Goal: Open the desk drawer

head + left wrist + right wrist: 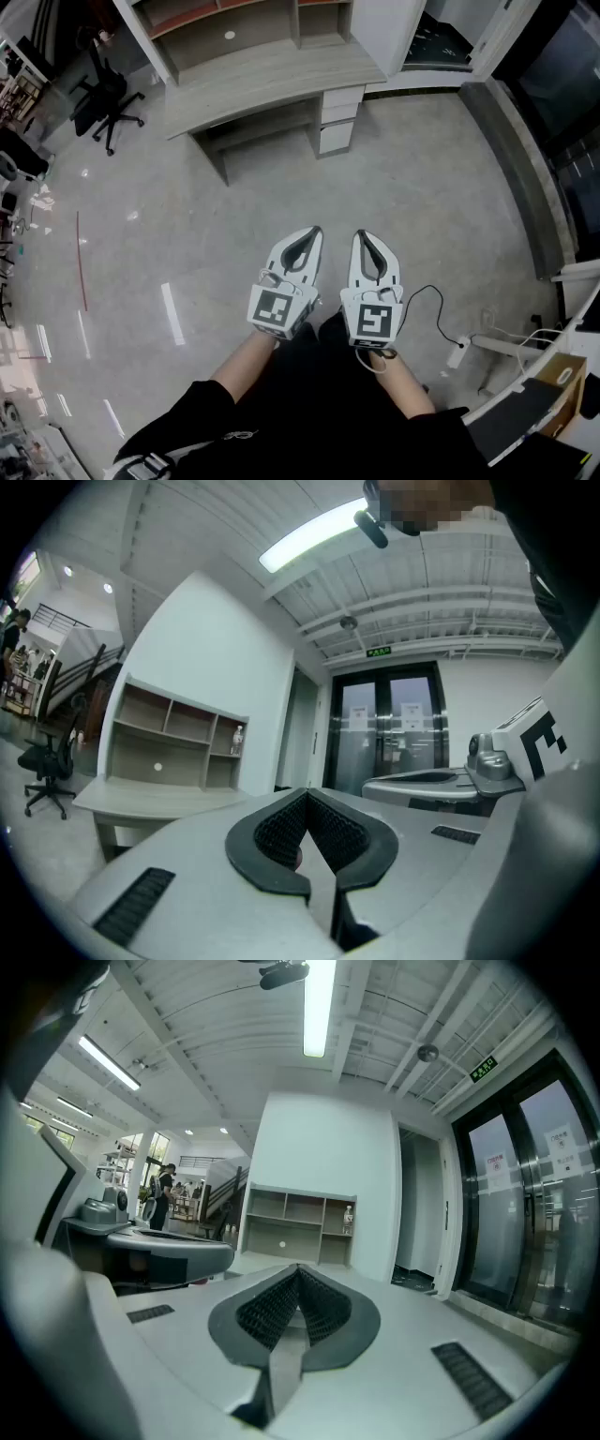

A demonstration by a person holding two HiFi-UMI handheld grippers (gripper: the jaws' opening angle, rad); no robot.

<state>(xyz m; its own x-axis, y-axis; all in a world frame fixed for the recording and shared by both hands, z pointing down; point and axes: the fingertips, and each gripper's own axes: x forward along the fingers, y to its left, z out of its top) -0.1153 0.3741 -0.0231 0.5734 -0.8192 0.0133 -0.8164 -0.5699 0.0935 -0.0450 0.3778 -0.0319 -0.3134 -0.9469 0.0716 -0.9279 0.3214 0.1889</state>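
A light wooden desk [272,80] with a shelf hutch stands far ahead against the wall. Its white drawer stack [339,117] sits under the right end, all drawers closed. My left gripper [312,232] and right gripper [362,234] hover side by side over the bare floor, well short of the desk, both shut and holding nothing. In the left gripper view the desk [155,799] lies left of the shut left gripper [307,794]. The right gripper view shows the hutch [295,1227] straight beyond the shut right gripper [298,1267].
A black office chair [105,94] stands left of the desk. Glass doors [389,733] and a raised grey ledge [525,169] run along the right. A white power strip with cable [457,352] and a cardboard box [561,375] lie at the lower right.
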